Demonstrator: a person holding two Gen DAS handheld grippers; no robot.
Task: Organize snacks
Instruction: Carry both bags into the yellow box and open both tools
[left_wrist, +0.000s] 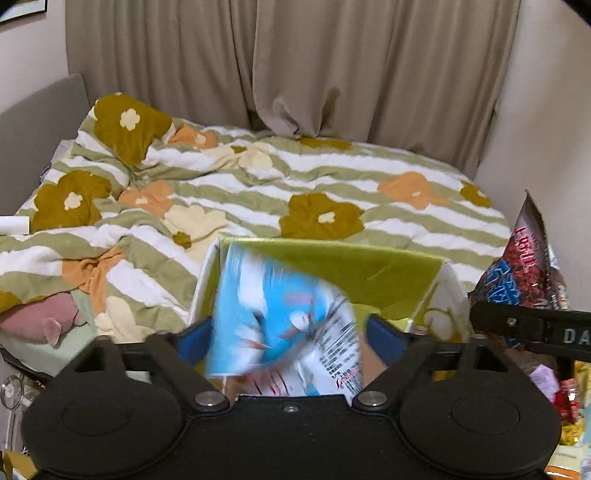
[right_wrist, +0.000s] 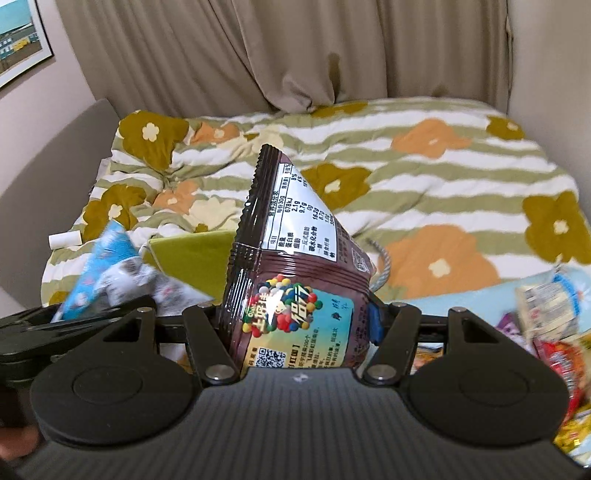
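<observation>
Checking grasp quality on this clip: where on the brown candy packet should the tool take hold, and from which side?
Probably as the right tool has it: across the width near one end, approached from that end. The brown candy packet is a soft, puffed bag that yields between the pads, and its crimped far end stands free to lead into the green box.

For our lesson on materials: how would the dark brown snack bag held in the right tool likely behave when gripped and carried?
The brown snack bag looks puffed, so probably light for its size. Its top corner leans to one side above the right tool, suggesting thin, floppy film. The glossy surface may be slippery, so it could slide in a loose grip.
</observation>
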